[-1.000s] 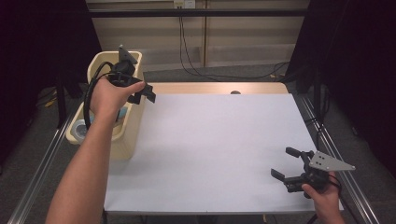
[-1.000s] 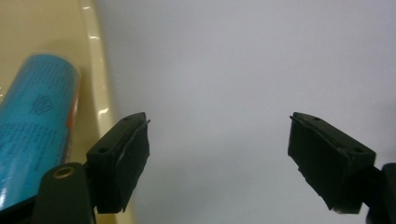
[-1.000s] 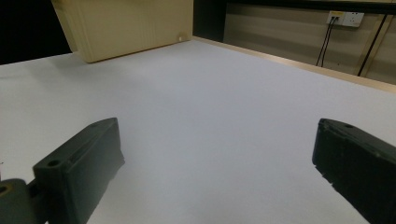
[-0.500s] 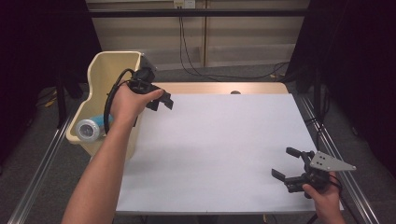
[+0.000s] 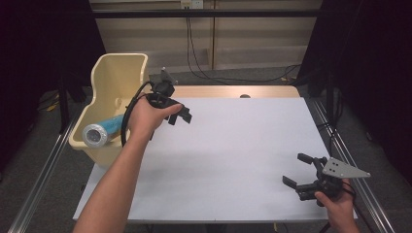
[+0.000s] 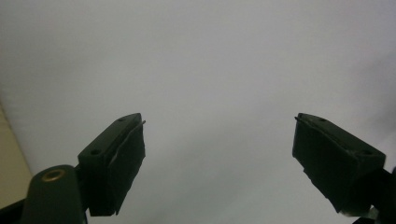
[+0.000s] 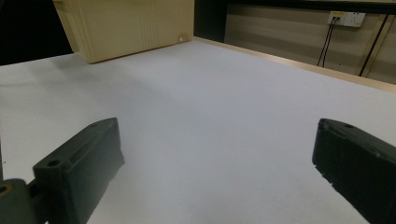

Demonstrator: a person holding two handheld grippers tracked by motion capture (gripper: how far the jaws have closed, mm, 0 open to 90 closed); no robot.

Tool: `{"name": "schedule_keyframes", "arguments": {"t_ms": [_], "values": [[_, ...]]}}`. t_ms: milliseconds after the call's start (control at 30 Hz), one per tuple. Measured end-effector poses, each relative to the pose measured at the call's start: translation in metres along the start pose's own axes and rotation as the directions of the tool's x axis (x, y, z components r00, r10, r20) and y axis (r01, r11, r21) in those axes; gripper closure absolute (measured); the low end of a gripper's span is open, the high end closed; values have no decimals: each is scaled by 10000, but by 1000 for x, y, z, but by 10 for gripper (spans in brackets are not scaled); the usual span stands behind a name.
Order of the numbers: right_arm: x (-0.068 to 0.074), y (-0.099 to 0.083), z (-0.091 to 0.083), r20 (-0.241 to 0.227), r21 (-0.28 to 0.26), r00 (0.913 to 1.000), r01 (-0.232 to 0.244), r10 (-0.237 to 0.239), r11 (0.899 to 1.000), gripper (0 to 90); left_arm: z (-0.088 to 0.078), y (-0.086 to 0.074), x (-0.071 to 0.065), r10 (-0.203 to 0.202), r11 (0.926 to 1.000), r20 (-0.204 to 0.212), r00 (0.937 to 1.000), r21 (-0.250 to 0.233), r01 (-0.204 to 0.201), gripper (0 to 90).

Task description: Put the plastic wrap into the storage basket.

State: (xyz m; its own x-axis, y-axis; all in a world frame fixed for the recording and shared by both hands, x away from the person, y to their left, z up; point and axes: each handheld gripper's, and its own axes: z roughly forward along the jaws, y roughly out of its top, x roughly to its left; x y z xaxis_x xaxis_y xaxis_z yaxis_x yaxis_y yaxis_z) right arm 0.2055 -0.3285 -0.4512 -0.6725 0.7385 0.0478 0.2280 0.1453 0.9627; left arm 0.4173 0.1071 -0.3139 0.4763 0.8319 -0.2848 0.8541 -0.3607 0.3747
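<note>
Two pairs of black fingers stand wide apart and hold nothing: the left gripper (image 5: 180, 114) hovers beside the cream plastic bin (image 5: 116, 73), where a blue roll with a silvery end (image 5: 99, 132) lies; the right gripper (image 5: 301, 171) waits near the white table (image 5: 233, 145) edge. I judge the roll is deposited; next needs a new object.

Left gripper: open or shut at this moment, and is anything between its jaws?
Open. The left gripper has its jaws standing wide apart, with nothing but bare white table showing between them.

I see my left gripper (image 6: 218, 158) with its fingers (image 6: 114, 163) spread wide over bare white tabletop (image 6: 210, 70).
</note>
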Motion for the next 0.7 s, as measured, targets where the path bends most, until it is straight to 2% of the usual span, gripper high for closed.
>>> {"name": "schedule_keyframes", "arguments": {"t_ms": [233,267,433,700], "values": [[0,0,1,-31,24,10000,16,-16,10000,11,14,-10,2,318,9995,187,9993,-19,-318,159],[0,0,1,-28,32,10000,22,-22,10000,11,16,-12,2,249,9997,226,9994,-68,-247,158],[0,0,2,-38,44,10000,14,-14,10000,12,23,-21,1,455,9989,428,9980,-136,-450,153],[0,-1,2,-36,76,10000,8,-8,10000,12,37,-36,3,597,9982,649,9961,-28,-596,151]]}}
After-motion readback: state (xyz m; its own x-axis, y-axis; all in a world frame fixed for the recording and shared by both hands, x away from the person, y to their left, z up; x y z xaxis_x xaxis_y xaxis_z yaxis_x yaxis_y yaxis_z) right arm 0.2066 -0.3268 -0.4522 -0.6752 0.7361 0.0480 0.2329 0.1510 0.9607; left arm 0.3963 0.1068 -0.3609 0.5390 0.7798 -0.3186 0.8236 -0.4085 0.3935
